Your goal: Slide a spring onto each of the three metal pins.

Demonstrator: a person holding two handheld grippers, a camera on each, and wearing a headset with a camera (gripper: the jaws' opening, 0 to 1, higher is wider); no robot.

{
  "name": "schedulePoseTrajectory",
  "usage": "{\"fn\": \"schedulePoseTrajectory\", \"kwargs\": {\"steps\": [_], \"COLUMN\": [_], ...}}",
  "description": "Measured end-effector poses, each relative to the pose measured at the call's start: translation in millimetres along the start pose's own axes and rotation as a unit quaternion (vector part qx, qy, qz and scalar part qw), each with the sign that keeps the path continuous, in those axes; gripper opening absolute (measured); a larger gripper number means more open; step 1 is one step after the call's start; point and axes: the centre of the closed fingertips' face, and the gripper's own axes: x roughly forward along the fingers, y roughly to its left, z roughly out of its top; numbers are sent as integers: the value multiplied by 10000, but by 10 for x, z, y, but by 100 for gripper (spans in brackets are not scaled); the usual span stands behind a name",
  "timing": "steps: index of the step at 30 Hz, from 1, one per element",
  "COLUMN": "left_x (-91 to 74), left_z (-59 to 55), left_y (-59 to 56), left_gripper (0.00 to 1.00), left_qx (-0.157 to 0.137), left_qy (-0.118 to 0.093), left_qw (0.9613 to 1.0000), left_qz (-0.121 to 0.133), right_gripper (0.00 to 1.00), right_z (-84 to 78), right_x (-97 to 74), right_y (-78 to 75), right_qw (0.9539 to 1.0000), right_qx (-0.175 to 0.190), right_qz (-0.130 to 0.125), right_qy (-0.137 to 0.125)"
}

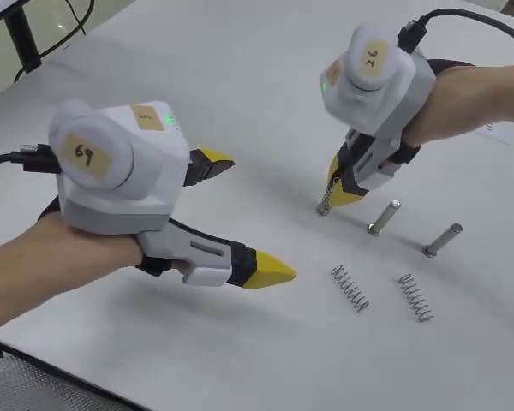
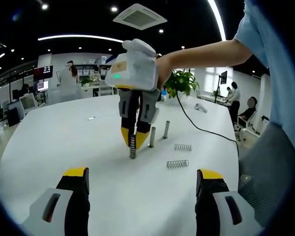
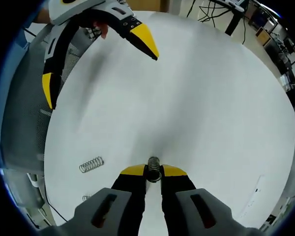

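Three metal pins stand upright on the white table [image 1: 240, 77]. My right gripper [image 1: 337, 195] is shut on a spring [image 1: 325, 204] that sits over the leftmost pin; the right gripper view looks down on that spring [image 3: 154, 168] pinched between the yellow tips. Two bare pins [image 1: 384, 217] [image 1: 443, 240] stand to its right. Two loose springs [image 1: 349, 287] [image 1: 415, 297] lie flat in front of them. My left gripper [image 1: 244, 214] hovers open to the left, holding nothing. In the left gripper view the sprung pin [image 2: 132, 146], the bare pins [image 2: 152, 136] [image 2: 166, 129] and the loose springs [image 2: 183, 147] [image 2: 177, 163] lie ahead.
The table's near edge [image 1: 43, 364] runs along the lower left. A black cable [image 1: 463, 15] trails from the right gripper across the table. A small white object [image 2: 200, 108] lies farther back, with a plant [image 2: 179, 83] behind it.
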Motion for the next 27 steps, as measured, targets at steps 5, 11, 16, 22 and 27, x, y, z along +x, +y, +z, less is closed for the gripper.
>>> {"fn": "schedulePoseTrajectory", "kwargs": {"steps": [5, 11, 16, 22, 27], "left_x": [2, 4, 7, 9, 11], "left_z": [-2, 2, 2, 4, 1], "left_y": [-4, 7, 7, 10, 4], "left_gripper": [87, 87, 86, 86, 86], "left_qx": [-2, 8, -18, -4, -10], "left_qy": [3, -7, 0, -4, 2], "left_qw": [10000, 10000, 10000, 10000, 10000], "left_qz": [-8, 8, -1, 3, -9], "right_gripper": [8, 8, 8, 8, 9], "right_z": [-5, -3, 7, 5, 0], "right_x": [19, 34, 38, 44, 49], "right_y": [1, -17, -15, -17, -7], "right_qw": [10000, 10000, 10000, 10000, 10000], "right_qx": [31, 40, 66, 65, 75], "right_qz": [-17, -46, -39, -20, 4], "right_qy": [12, 22, 33, 35, 61]}}
